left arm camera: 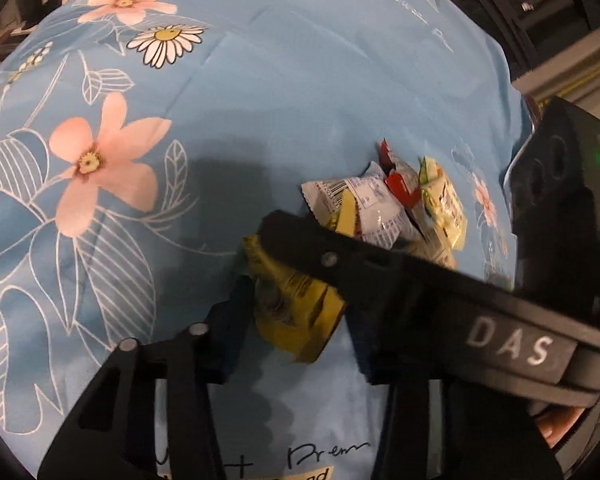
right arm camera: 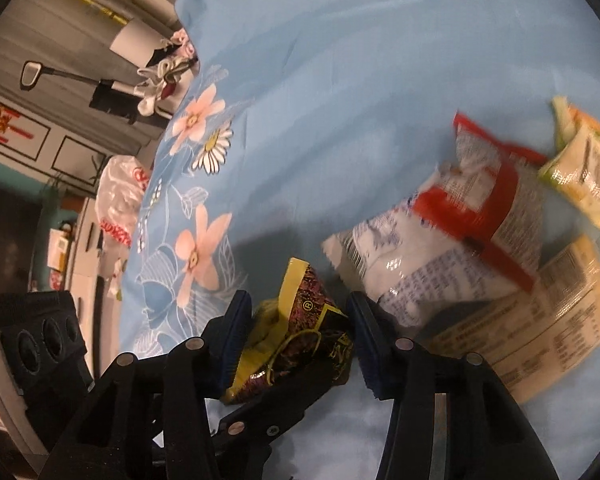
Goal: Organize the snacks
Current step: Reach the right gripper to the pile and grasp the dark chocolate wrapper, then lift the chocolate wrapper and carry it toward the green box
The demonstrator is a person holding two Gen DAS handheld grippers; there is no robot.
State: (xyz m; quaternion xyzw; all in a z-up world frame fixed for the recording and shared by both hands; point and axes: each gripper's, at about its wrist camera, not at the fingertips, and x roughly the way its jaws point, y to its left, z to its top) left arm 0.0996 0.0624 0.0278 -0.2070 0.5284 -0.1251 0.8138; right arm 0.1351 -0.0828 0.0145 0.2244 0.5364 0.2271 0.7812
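Note:
A crumpled yellow-and-dark snack packet (left arm camera: 296,316) (right arm camera: 300,332) lies on the blue flowered cloth (left arm camera: 260,100). My left gripper (left arm camera: 298,308) is shut on it. Its left pad presses the packet's side, and its right finger is hidden under the other tool. My right gripper (right arm camera: 298,320) is shut on the same packet, a pad on each side. One of its black fingers (left arm camera: 320,248) crosses over the packet in the left wrist view. Just beyond is a pile: a white packet (right arm camera: 412,264), a red-and-white one (right arm camera: 496,188), a pale green one (right arm camera: 588,172) and a beige one (right arm camera: 548,320).
The cloth (right arm camera: 340,60) falls away at its left edge in the right wrist view. Past that edge are a clear plastic bag with red print (right arm camera: 120,196), a long-handled dustpan (right arm camera: 32,74) and a wall. Dark furniture (left arm camera: 540,0) stands past the cloth's far right.

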